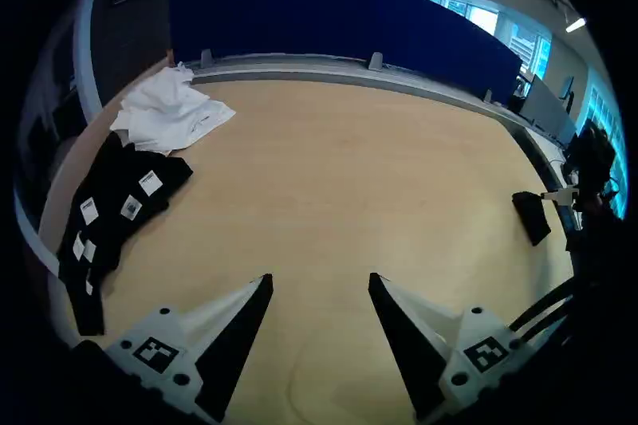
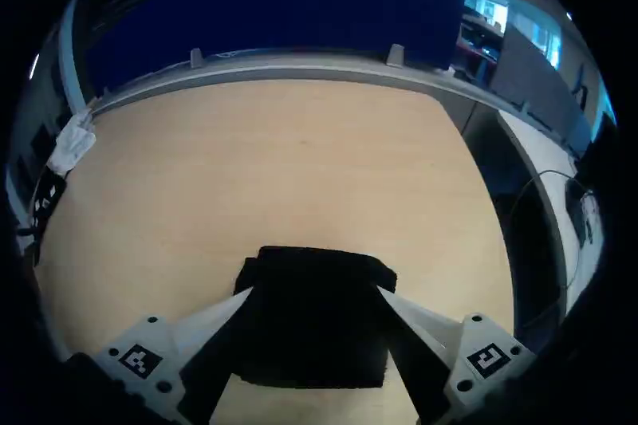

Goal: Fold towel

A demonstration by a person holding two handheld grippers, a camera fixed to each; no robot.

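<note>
I judge the black towel (image 2: pixel 311 333) soft and limp; my right gripper (image 2: pixel 317 291) grasps its folded edge, left gripper (image 1: pixel 320 277) released.

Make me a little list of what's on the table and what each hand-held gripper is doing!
table: light wood, blue divider behind it
left hand-held gripper: open, holding nothing
right hand-held gripper: one finger on each side of the folded black towel; can't tell if it squeezes
white cloth: crumpled, far left corner
black cloth: has white tags, lies next to the white cloth
</note>
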